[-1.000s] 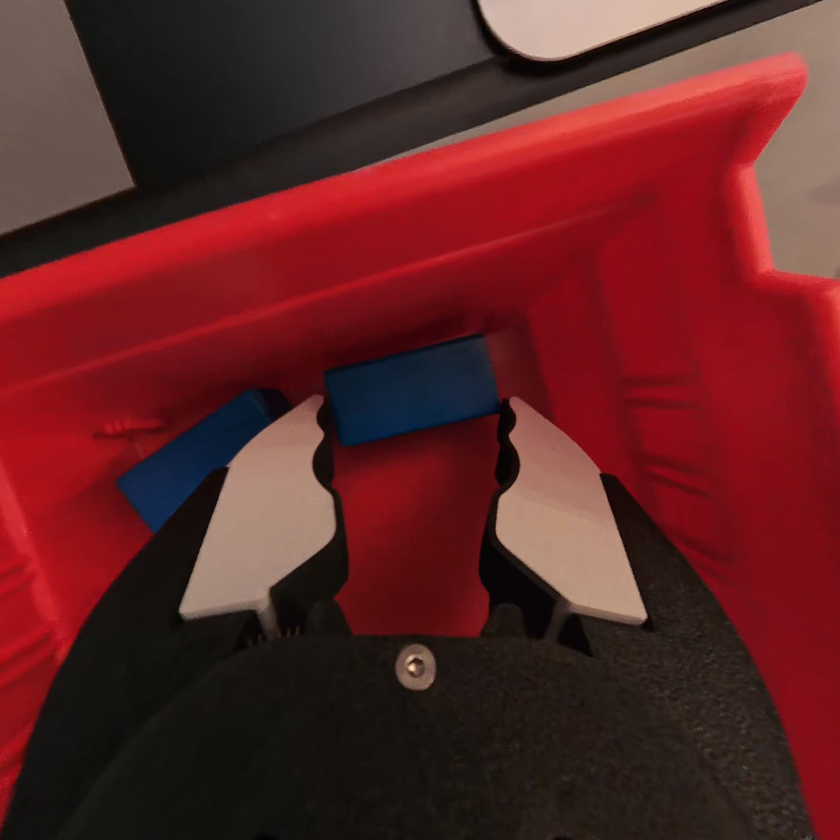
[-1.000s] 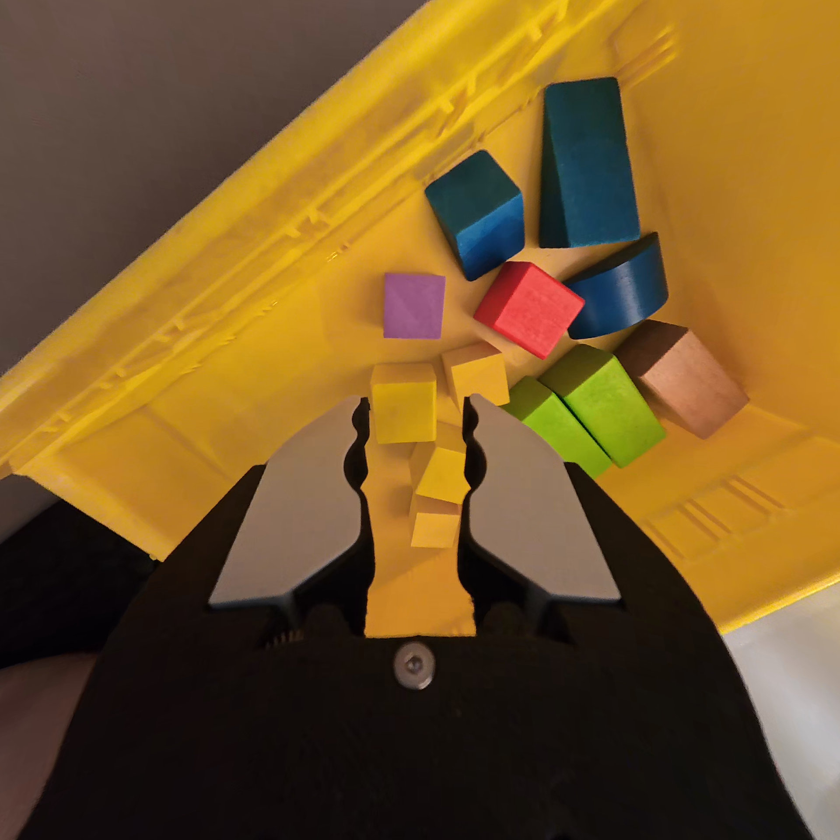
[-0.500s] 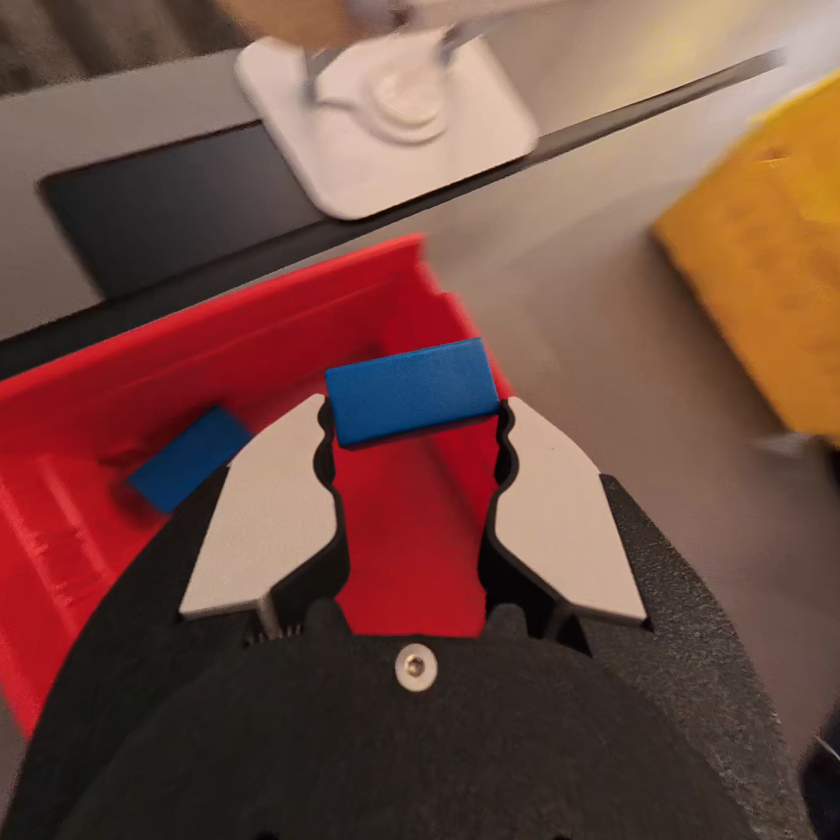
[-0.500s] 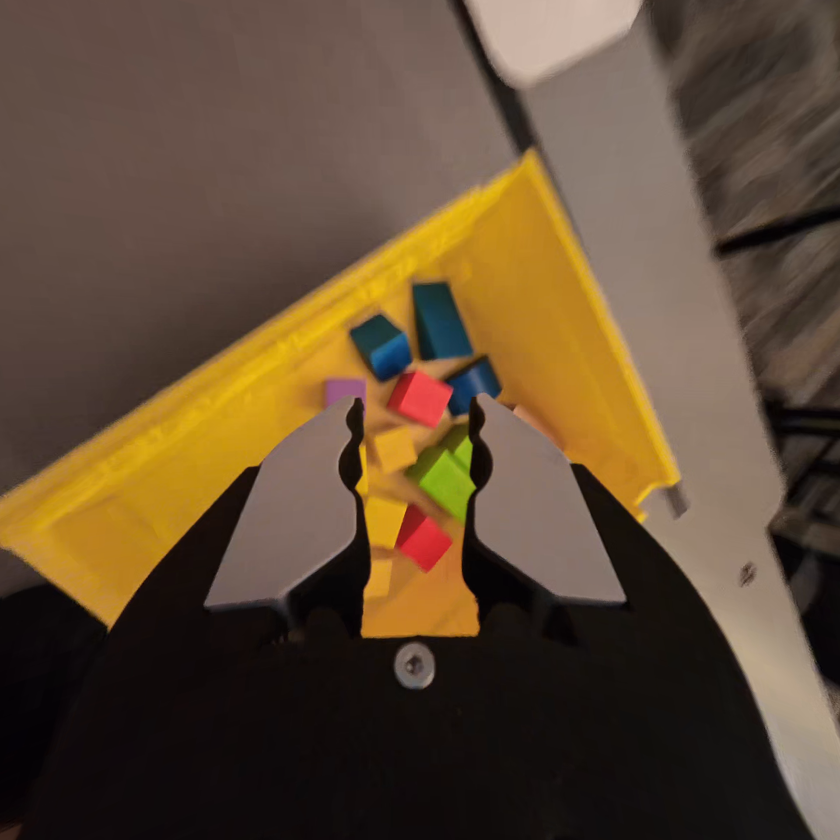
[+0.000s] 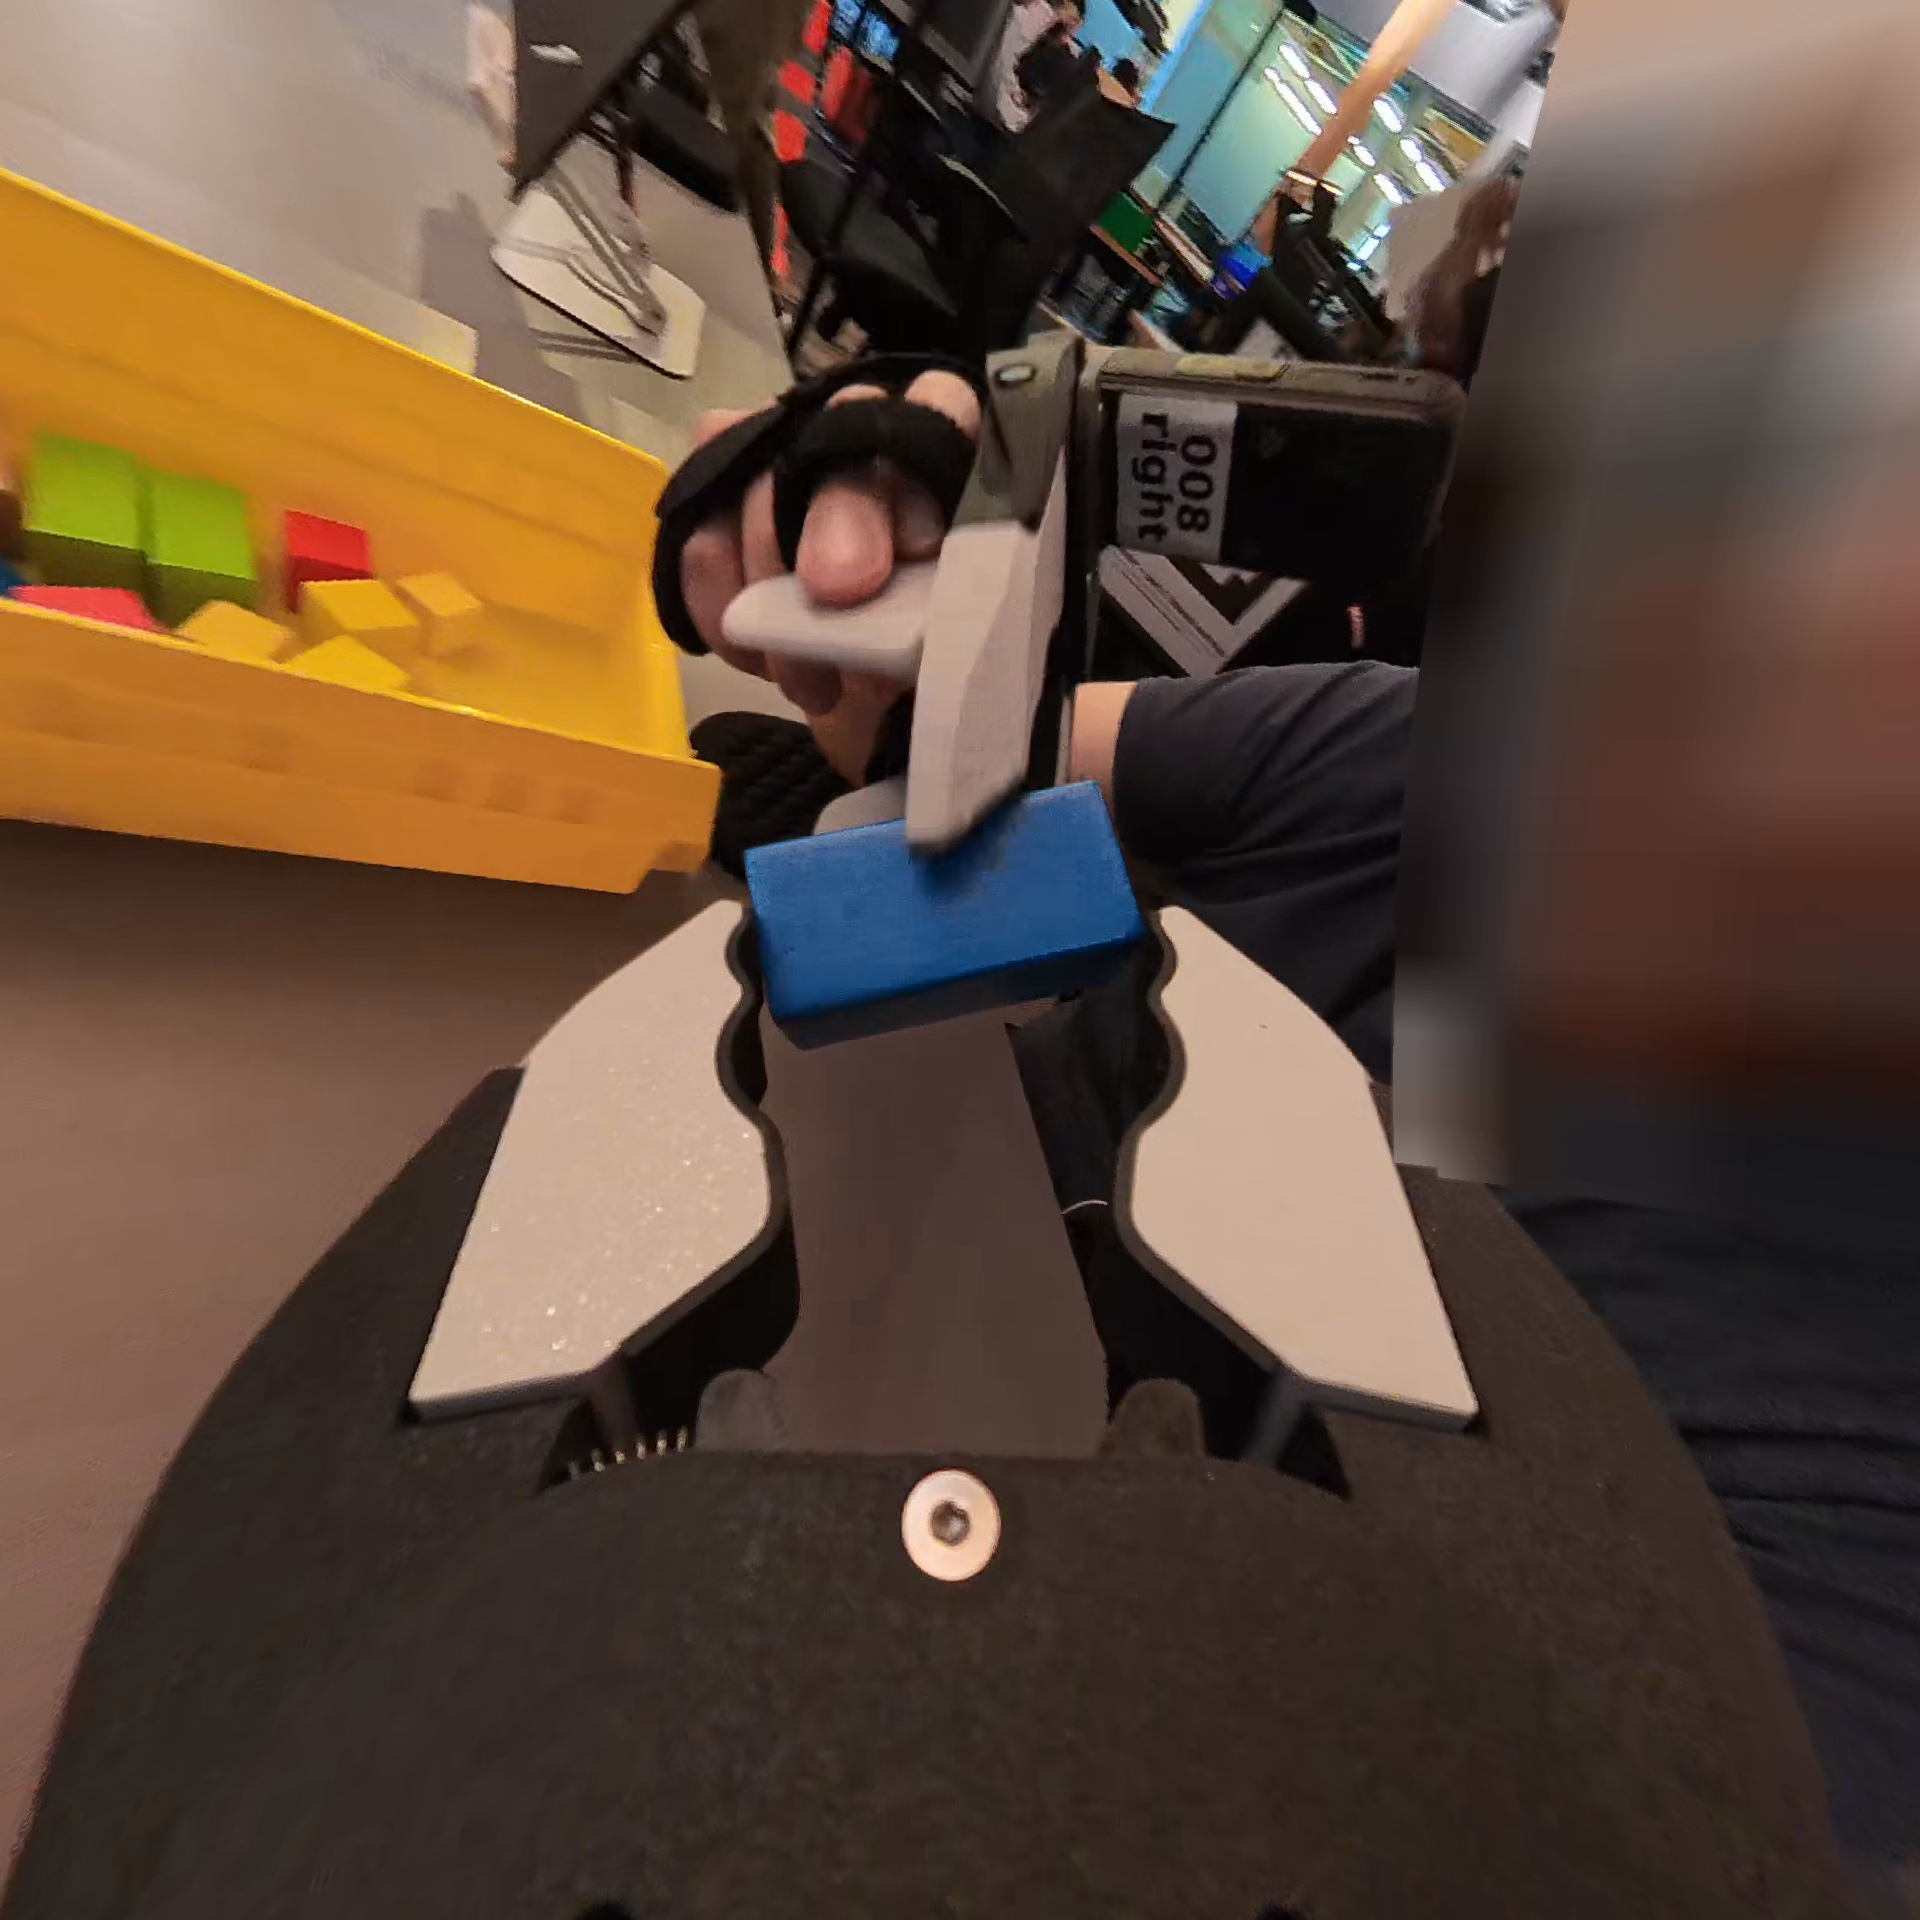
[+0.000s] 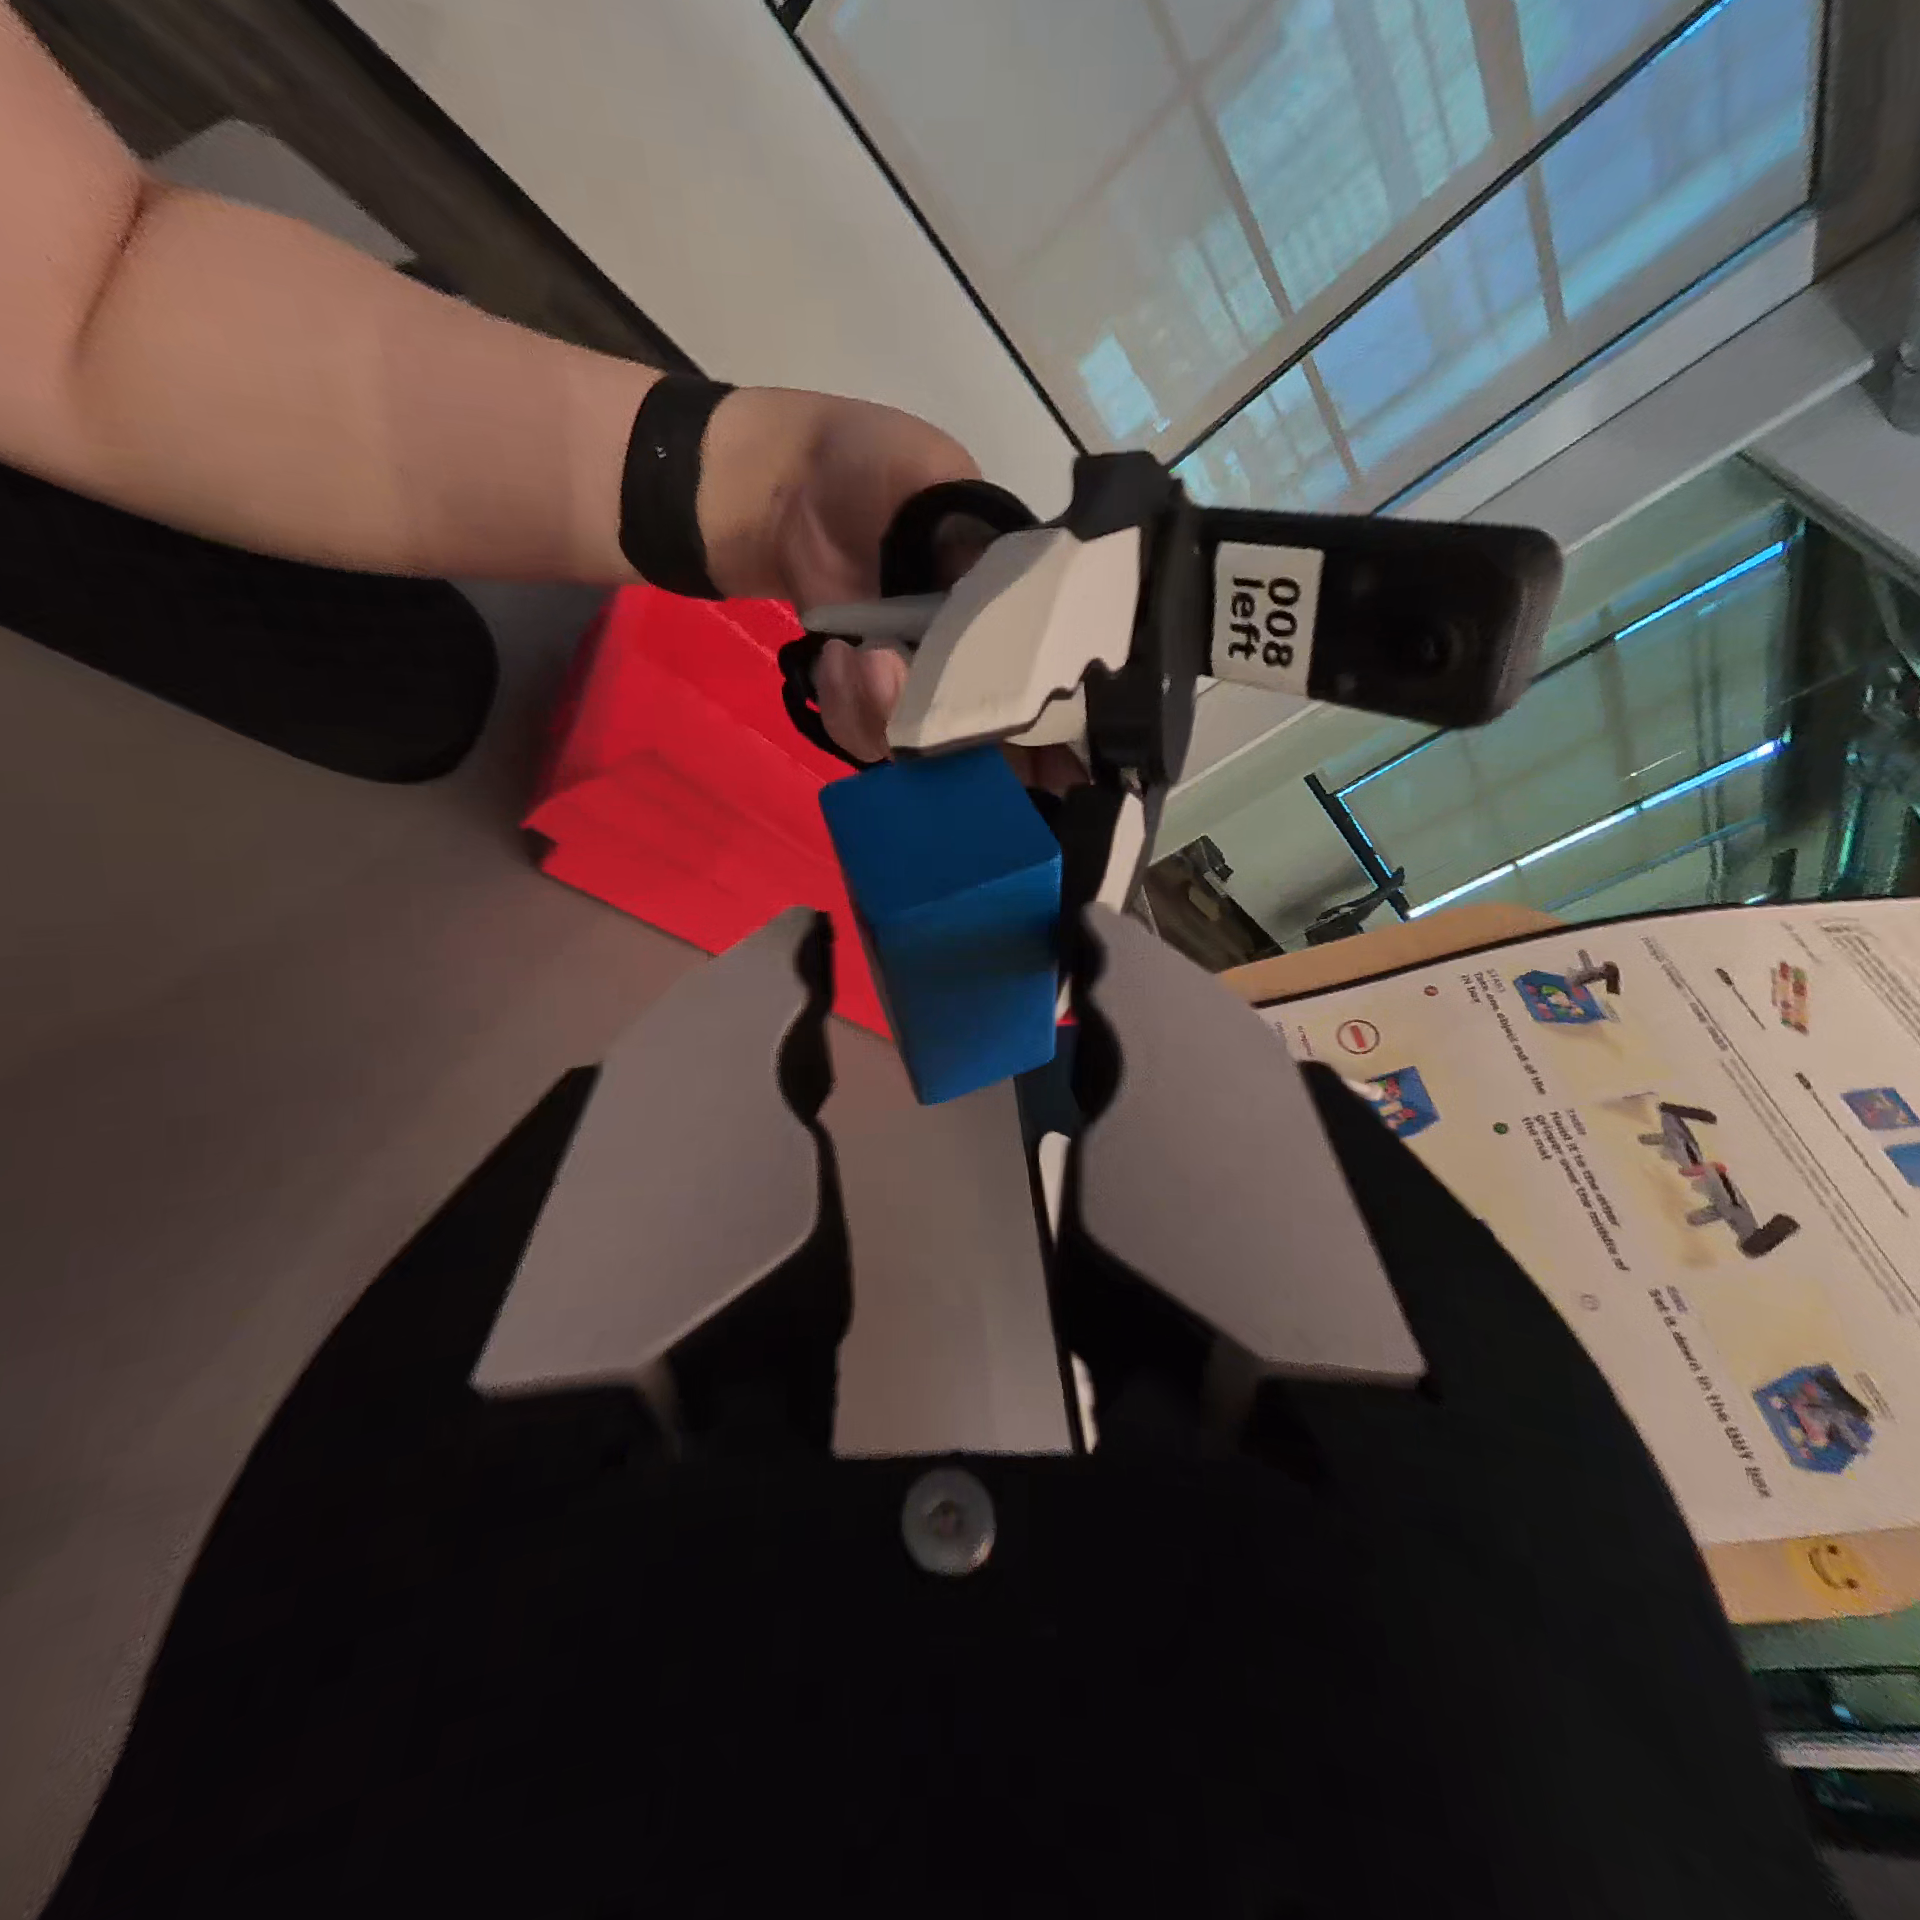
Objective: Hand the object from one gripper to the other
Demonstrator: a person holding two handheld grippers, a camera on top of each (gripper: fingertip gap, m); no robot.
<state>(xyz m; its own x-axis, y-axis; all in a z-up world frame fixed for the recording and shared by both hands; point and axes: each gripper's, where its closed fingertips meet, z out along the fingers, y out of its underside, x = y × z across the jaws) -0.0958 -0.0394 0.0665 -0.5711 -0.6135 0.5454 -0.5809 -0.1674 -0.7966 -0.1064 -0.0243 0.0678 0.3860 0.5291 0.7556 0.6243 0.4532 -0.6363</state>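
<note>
**A:** So what changed since a second ago? The left hand-held gripper (image 5: 948, 925) was down in the red bin (image 6: 675, 769) then.

**B:** It's up and out now, fingertips clamped on the ends of the blue block (image 5: 940, 914) in mid-air. The right hand-held gripper (image 6: 948, 971) left the yellow bin (image 5: 343, 727) and came across, its fingers parted either side of the block, not squeezing yet.
</note>
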